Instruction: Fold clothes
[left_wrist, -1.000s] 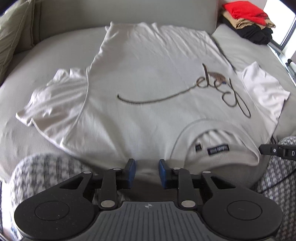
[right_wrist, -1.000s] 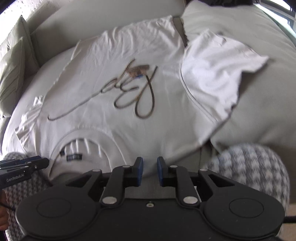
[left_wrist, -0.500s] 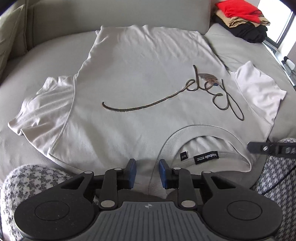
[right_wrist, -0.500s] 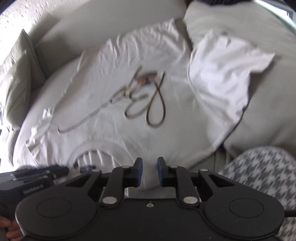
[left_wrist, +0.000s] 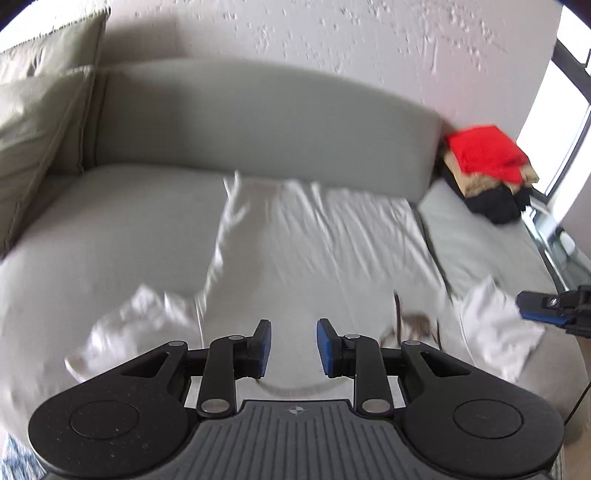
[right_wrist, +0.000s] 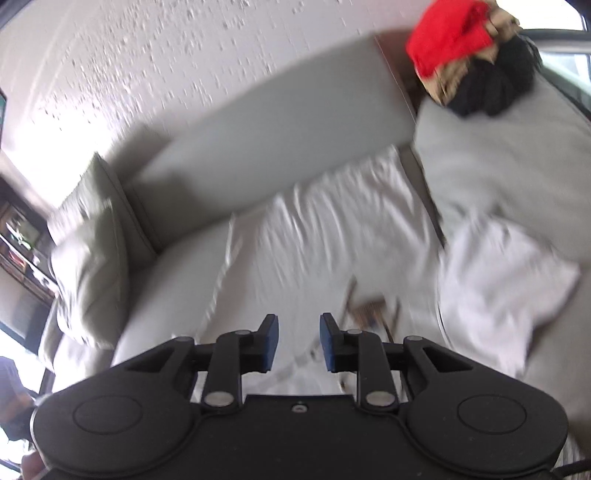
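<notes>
A white T-shirt (left_wrist: 325, 251) with a brown script print (left_wrist: 410, 325) lies spread flat on the grey sofa seat, sleeves out to both sides. My left gripper (left_wrist: 293, 347) hovers above its near part, open, with nothing between the blue pads. In the right wrist view the same shirt (right_wrist: 332, 251) lies below my right gripper (right_wrist: 298, 341), whose jaws are opening with nothing between them. The right gripper's tip (left_wrist: 543, 306) also shows at the right edge of the left wrist view, over the right sleeve (left_wrist: 495, 332). The collar is hidden under the grippers. Both views are motion-blurred.
A stack of folded clothes (left_wrist: 484, 155), red on top, sits at the sofa's far right corner by a window. A pale cushion (left_wrist: 37, 122) leans at the left end. The sofa backrest (left_wrist: 258, 122) and a textured wall stand behind the shirt.
Both grippers have risen and tilted up, so the shirt's collar and the patterned knees have left view and the backrest and wall appear. The right jaws stand wider apart.
</notes>
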